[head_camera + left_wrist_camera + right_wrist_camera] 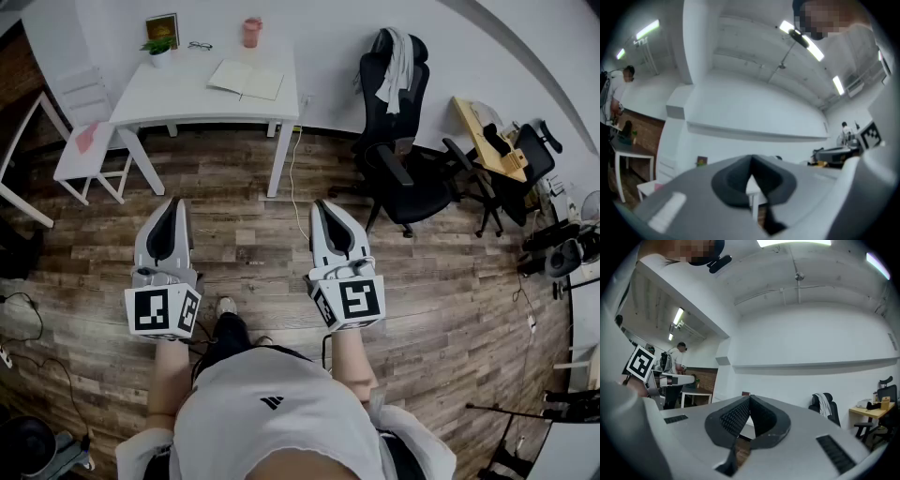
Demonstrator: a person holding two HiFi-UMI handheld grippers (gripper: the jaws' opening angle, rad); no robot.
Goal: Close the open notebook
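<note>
The head view looks steeply down from above the person, the left gripper (172, 202) and right gripper (324, 204) close below, the bench (169, 94) farther ahead; both gripper views face roughly level toward that distant bench and the white wall (811, 333).

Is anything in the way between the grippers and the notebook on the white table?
Nothing visible. Only wooden floor with a thin cable lies between the left hand-held gripper, the right hand-held gripper and the table holding the notebook. The white chair and black chair stand aside.
</note>
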